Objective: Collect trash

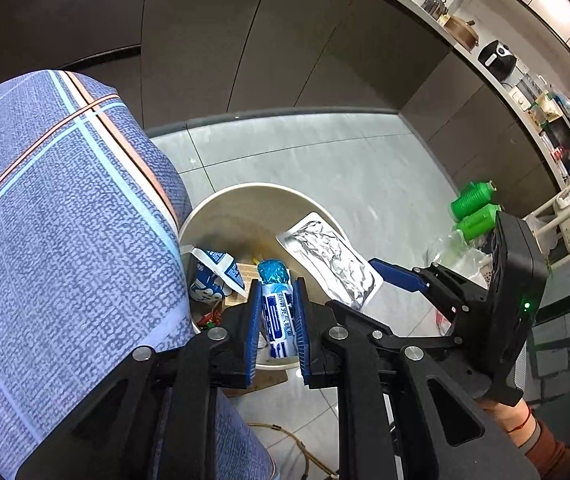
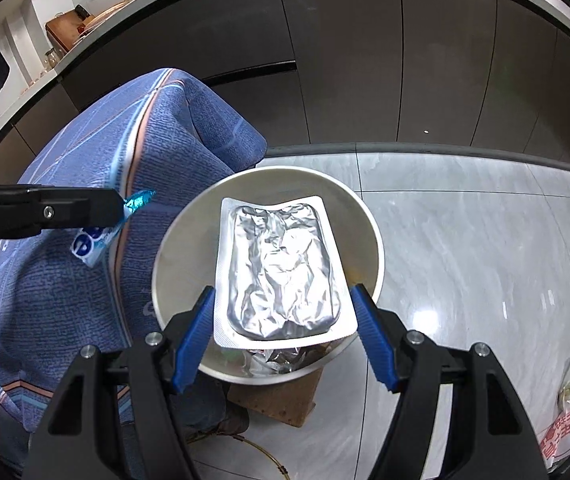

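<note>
Silver foil pouch (image 2: 283,268), flat and crinkled, sits between the right gripper (image 2: 285,336) pads over the round white bin (image 2: 373,240) — whether the pads press its edges is hard to tell. Only the left wrist view shows the bin's contents: a blue-and-white carton (image 1: 215,276) and scraps, partly hidden. The left gripper (image 1: 277,320) is clamped on a blue-and-white wrapper with a teal twisted end (image 1: 276,308). Blue checked cloth (image 1: 65,220) covers the bin's left side in both views.
</note>
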